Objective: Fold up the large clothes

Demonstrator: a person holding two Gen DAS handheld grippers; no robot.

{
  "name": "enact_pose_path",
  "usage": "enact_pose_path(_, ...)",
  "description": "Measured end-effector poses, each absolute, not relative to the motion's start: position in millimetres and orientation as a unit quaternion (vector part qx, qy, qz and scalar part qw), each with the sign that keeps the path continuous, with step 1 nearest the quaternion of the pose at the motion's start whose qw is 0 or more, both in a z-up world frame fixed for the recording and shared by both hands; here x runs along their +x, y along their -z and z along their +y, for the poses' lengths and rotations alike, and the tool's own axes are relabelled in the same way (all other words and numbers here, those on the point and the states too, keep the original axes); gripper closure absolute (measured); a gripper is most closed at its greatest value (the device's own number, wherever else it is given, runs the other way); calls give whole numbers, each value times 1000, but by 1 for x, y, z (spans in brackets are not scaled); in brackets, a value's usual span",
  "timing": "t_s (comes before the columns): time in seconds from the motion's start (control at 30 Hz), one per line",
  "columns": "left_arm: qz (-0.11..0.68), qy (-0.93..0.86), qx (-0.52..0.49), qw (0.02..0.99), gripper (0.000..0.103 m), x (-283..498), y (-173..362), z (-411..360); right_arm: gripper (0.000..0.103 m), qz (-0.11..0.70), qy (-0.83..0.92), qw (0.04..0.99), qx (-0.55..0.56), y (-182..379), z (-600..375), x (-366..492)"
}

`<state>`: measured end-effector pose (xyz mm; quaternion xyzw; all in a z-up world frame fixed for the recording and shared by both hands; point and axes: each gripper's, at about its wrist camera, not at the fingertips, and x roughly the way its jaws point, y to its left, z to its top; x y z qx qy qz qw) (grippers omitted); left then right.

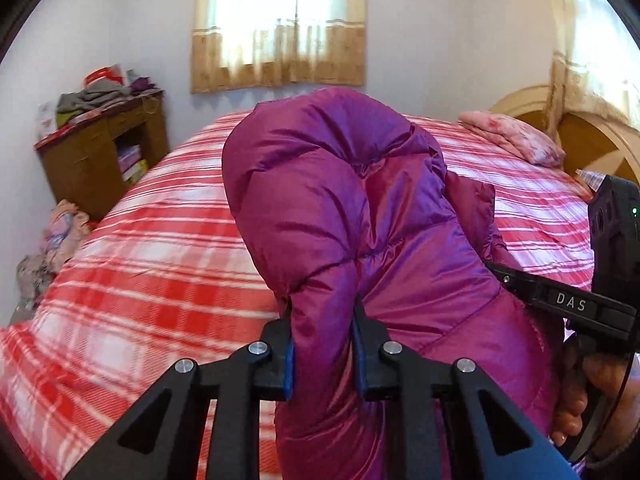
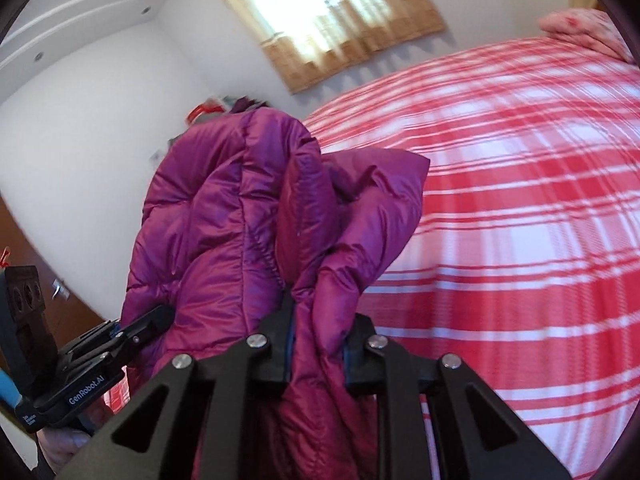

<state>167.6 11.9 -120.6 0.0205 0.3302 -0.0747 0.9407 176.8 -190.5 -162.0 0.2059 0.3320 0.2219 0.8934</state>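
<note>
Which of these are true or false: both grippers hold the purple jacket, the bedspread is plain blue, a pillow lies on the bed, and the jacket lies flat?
1. Both the left gripper and the right gripper are clamped on the purple jacket. True.
2. The bedspread is plain blue. False: it is red and white plaid.
3. A pink pillow lies at the far end of the bed. True.
4. The jacket lies flat on the bed. False: it is bunched up and raised between the two grippers.
</note>
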Motion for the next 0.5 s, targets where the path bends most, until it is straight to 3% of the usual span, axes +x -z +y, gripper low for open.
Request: enact_pose_path(0.5,330,-5,-21,944,81,145,125,116,83,358,-294,874,147,163,-85,216)
